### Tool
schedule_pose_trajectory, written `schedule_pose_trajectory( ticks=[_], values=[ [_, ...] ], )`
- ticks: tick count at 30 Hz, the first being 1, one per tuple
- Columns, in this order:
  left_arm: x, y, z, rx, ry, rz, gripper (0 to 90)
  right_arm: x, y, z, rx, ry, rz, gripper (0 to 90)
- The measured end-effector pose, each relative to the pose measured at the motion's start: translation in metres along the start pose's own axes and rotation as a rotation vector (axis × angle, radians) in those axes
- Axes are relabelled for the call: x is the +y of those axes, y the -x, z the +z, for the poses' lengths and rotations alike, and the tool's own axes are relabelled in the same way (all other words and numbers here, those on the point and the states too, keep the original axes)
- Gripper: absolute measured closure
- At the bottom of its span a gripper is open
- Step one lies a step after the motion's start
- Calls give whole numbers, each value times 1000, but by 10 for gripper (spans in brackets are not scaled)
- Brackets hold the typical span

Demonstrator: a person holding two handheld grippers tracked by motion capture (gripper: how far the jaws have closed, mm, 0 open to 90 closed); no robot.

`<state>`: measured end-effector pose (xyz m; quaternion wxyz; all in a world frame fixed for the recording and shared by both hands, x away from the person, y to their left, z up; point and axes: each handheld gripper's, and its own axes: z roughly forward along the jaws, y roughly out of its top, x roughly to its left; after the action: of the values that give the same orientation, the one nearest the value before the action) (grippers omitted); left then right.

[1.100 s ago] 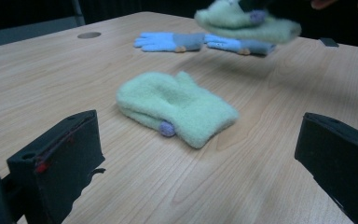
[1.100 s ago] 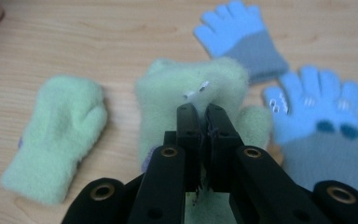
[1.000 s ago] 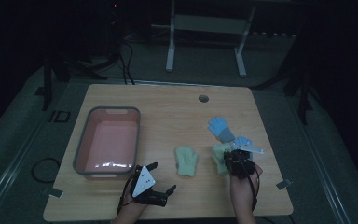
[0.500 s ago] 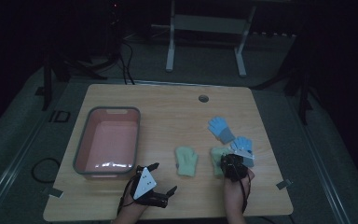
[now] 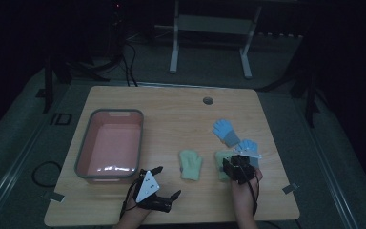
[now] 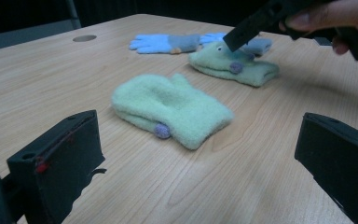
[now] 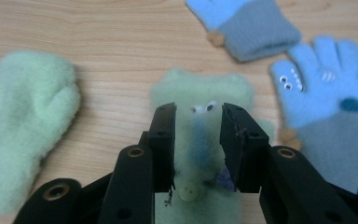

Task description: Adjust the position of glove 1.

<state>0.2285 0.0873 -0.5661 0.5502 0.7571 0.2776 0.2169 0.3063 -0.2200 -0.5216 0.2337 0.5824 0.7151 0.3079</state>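
Right tool (image 7: 198, 140) just opening, above green mitten (image 7: 200, 93)

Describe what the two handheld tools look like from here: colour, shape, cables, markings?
Both are black. The left tool carries a pale three-cornered plate with small dark dots on top; its pads are blocky black slabs, one with a small red mark. The right tool has slim black fingers with brass-ringed holes lower down, and a dark cable trails back along the forearm. No sleeves are visible.

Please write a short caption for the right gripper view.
Right gripper, jaws apart, over a green mitten with googly eyes.
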Motion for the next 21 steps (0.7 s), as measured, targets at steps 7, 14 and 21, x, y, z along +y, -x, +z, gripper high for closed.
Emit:
schedule_pose_trajectory(
  ticks=[7,14,21],
  values=[
    [0,0,0,3,-1,6,8,14,13,-2,87,-14,-104,643],
    [0,0,0,2,-2,8,8,24,24,0,167,-12,-271,635],
    [0,0,0,3,-1,9,8,30,37,-2,244,-36,-374,633]
  ],
)
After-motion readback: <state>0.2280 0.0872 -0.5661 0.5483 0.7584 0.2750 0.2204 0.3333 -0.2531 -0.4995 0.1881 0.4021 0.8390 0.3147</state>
